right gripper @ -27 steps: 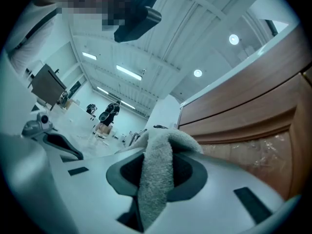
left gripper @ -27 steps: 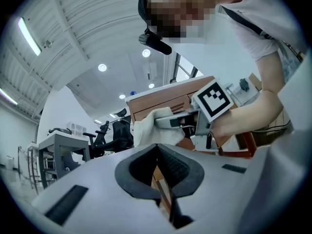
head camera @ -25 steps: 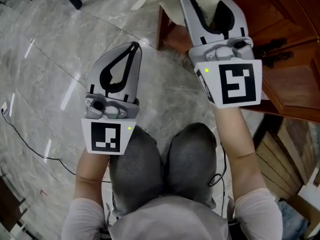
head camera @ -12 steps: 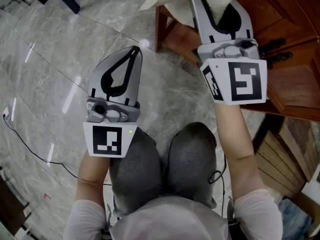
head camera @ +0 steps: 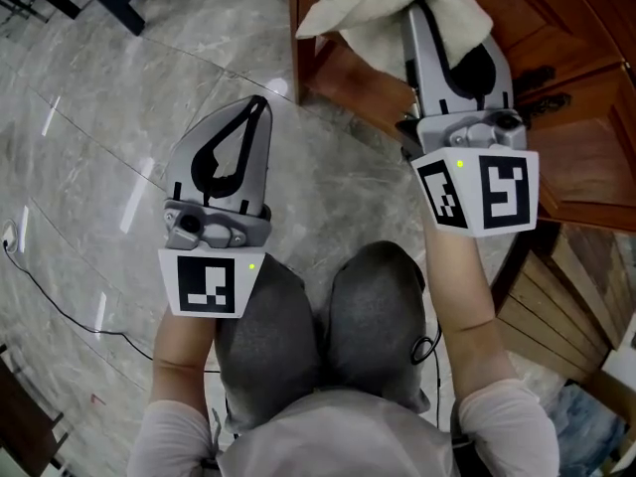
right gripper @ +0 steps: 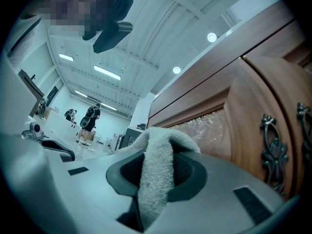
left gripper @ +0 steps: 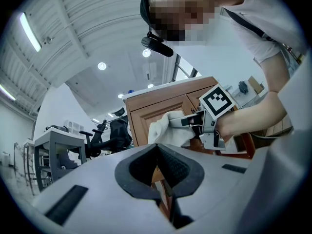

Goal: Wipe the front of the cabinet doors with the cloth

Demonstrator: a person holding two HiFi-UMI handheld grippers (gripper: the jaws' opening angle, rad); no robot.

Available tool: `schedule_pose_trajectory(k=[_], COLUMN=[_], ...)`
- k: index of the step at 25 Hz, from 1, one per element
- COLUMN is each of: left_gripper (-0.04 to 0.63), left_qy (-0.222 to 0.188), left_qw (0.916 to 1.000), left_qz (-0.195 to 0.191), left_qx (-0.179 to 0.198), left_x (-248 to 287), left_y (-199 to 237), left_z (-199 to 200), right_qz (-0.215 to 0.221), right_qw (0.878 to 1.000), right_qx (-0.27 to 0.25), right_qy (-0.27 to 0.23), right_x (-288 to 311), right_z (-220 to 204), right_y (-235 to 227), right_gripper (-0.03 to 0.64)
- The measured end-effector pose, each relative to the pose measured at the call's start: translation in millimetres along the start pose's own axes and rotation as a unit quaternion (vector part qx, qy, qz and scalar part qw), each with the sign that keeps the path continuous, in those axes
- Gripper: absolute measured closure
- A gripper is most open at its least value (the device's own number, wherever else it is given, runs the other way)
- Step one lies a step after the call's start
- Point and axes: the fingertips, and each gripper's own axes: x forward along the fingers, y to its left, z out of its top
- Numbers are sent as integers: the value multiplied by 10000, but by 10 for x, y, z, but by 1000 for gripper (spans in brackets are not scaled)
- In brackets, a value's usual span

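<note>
A cream cloth (head camera: 383, 8) is bunched at the tip of my right gripper (head camera: 434, 13), which is shut on it; the cloth (right gripper: 156, 174) runs down between the jaws in the right gripper view. It lies against the brown wooden cabinet door (head camera: 556, 157), whose dark metal handles (right gripper: 273, 147) show at the right. My left gripper (head camera: 253, 107) is shut with nothing in it, held over the marble floor to the left of the cabinet. In the left gripper view the cloth (left gripper: 168, 130) and the right gripper (left gripper: 183, 122) show before the cabinet (left gripper: 146, 108).
Grey marble floor (head camera: 99, 97) spreads to the left, with a black cable (head camera: 40, 276) along it. The person's knees (head camera: 328, 316) are below the grippers. Wooden slats (head camera: 547, 306) stand at the lower right. Office chairs and a desk (left gripper: 58, 145) stand farther off.
My right gripper with the cloth has shifted right and downward along the cabinet front. The left gripper has stayed nearly in place.
</note>
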Motion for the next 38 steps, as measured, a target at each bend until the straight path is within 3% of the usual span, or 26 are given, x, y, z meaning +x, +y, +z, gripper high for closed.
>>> schedule_pose_trajectory(k=[10, 15, 19, 22, 29, 38], left_gripper=[577, 577, 577, 577, 577, 577], left_qy=[23, 15, -3, 10, 0, -35], left_qw=[10000, 10000, 10000, 10000, 10000, 9999], left_qz=[-37, -23, -50, -43, -75, -68], left_qx=[-36, -27, -8, -15, -15, -145], left_x=[21, 32, 43, 43, 25, -81], left_y=[-34, -89, -100, -163, -201, -134], left_z=[7, 59, 60, 60, 56, 29], right_qz=[-286, -239, -356, -450, -235, -775], right_qw=[9994, 9978, 9983, 9969, 9976, 9950], right_qx=[184, 606, 443, 617, 522, 585], right_qy=[-25, -79, -96, -208, -380, -225], right_x=[-283, -359, -317, -347, -122, -656], right_z=[36, 82, 88, 117, 248, 236], right_y=[-164, -192, -190, -248, -37, -122], right_gripper=[517, 518, 518, 518, 518, 518])
